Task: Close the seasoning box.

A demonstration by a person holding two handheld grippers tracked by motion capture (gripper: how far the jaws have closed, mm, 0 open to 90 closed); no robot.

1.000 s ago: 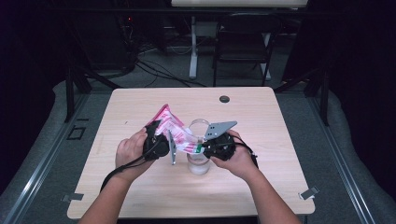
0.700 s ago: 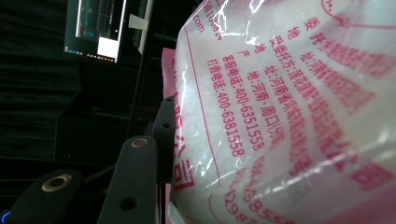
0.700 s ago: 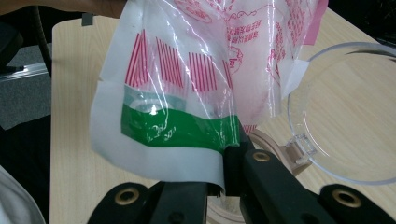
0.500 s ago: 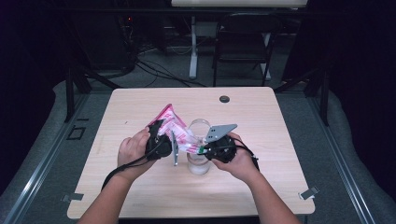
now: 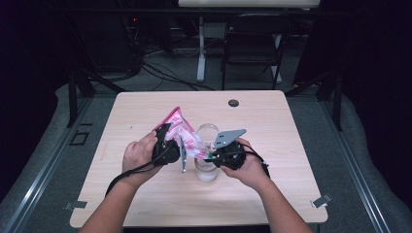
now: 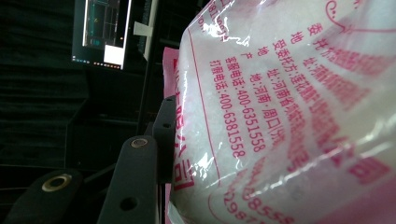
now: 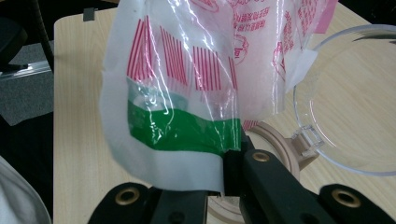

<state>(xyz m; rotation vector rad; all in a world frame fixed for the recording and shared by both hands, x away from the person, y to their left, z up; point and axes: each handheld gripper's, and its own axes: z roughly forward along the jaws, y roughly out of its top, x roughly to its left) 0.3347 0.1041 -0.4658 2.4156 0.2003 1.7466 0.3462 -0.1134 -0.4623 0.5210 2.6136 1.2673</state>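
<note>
Pink-and-clear plastic bag (image 5: 180, 132) of white granules, red print, held up over the middle of the wooden surface (image 5: 272, 121), tilted, its lower end toward a clear glass jar (image 5: 206, 155) standing just right of it. Left claw (image 5: 167, 148) clamps the bag's body from the left; in the left gripper view one black jaw presses flat against the bulging bag (image 6: 280, 116), granules visible through the film. Right claw (image 5: 214, 154) is closed on the bag's lower edge: in the right gripper view both jaws pinch the white and green strip of the bag (image 7: 182, 126) at the hem. Jar's round clear rim (image 7: 345, 98) sits just right of that pinched edge, with a wooden lid (image 7: 280, 158) hinged beside it, partly hidden by the jaws. Small dark disc (image 5: 233, 103) lies on the far part of the surface, well apart. Folding chair (image 5: 252, 48) stands beyond the far edge.
</note>
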